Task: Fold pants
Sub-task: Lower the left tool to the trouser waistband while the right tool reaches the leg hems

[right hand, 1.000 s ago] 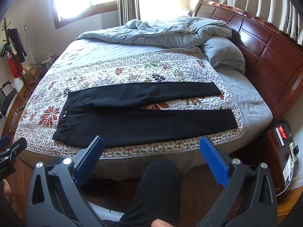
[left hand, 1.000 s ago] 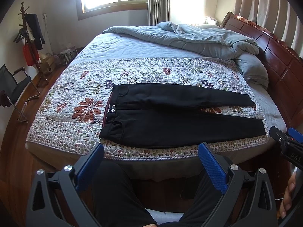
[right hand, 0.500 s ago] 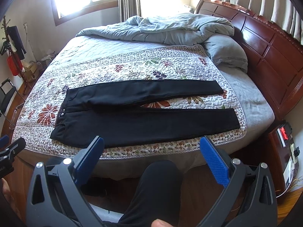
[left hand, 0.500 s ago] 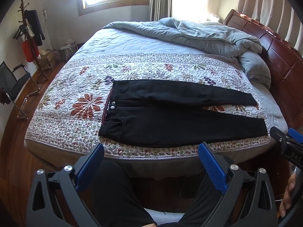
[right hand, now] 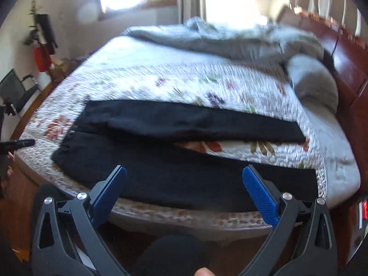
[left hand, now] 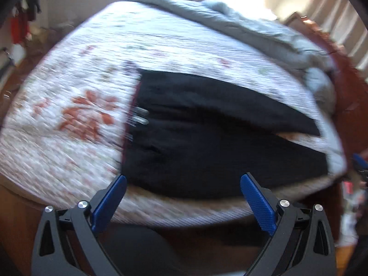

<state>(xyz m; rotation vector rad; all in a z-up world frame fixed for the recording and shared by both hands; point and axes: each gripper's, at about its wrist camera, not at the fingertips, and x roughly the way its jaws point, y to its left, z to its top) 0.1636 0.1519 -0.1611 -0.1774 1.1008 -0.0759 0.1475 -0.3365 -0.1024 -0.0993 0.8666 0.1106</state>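
Note:
Black pants (left hand: 207, 138) lie flat on the floral quilt (left hand: 69, 115), waistband to the left, both legs running right and slightly spread. They also show in the right wrist view (right hand: 184, 168). My left gripper (left hand: 182, 181) is open and empty, just over the near edge of the pants by the waist. My right gripper (right hand: 184, 172) is open and empty over the near leg. Both views are blurred by motion.
A rumpled grey duvet (right hand: 218, 39) and pillow (right hand: 315, 80) lie at the far right of the bed. A wooden headboard (right hand: 349, 64) stands on the right. A chair (right hand: 16, 89) and coat rack (right hand: 43, 39) stand on the left. My knee (right hand: 172, 253) is below the grippers.
Both grippers have moved quickly forward and closer to the bed; the pants now fill much more of each view. Both grippers stay open.

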